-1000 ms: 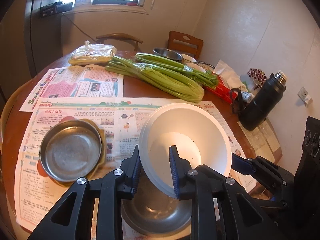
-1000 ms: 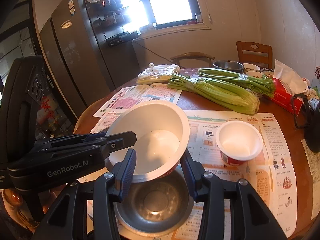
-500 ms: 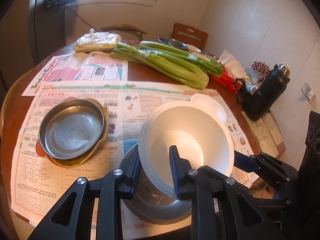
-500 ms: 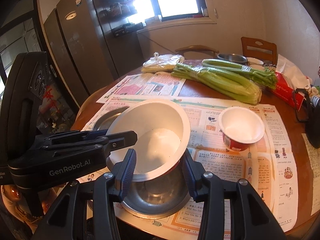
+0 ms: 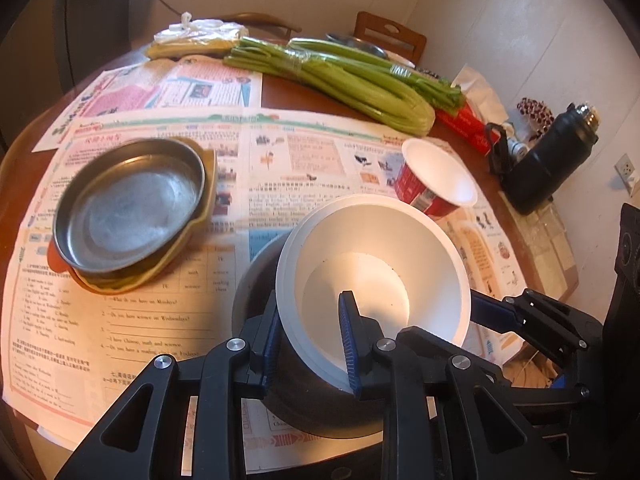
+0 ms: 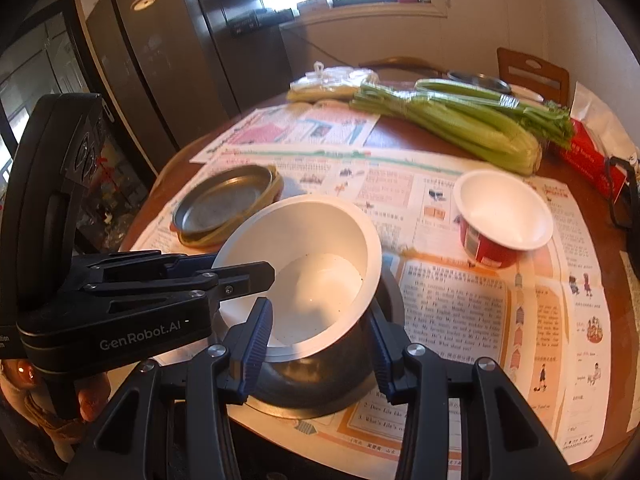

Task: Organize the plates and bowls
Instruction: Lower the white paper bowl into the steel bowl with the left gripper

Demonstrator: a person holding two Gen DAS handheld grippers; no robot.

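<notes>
The step in hand looks like nesting: the white bowl (image 5: 376, 276) is held tilted over the steel bowl (image 6: 320, 376) that stands on the newspaper (image 5: 168, 320) at the near edge of the worktop (image 5: 304, 96). The left claw (image 5: 308, 344) pinches the white bowl's near rim, one finger inside and one outside. The right claw (image 6: 320, 344) is spread wide, its fingers flanking the steel bowl; whether they press on it I cannot tell.

Next, I judge, the white bowl needs levelling and lowering into the steel one before the left claw lets go, or carrying off to another stack.

Both claws reach in low from the near edge, side by side and pointing across the worktop. A steel plate (image 5: 128, 212) on a yellow dish sits toward the left edge, a red paper bowl (image 6: 504, 220) to the right, and celery (image 6: 452, 124) at the far side.
</notes>
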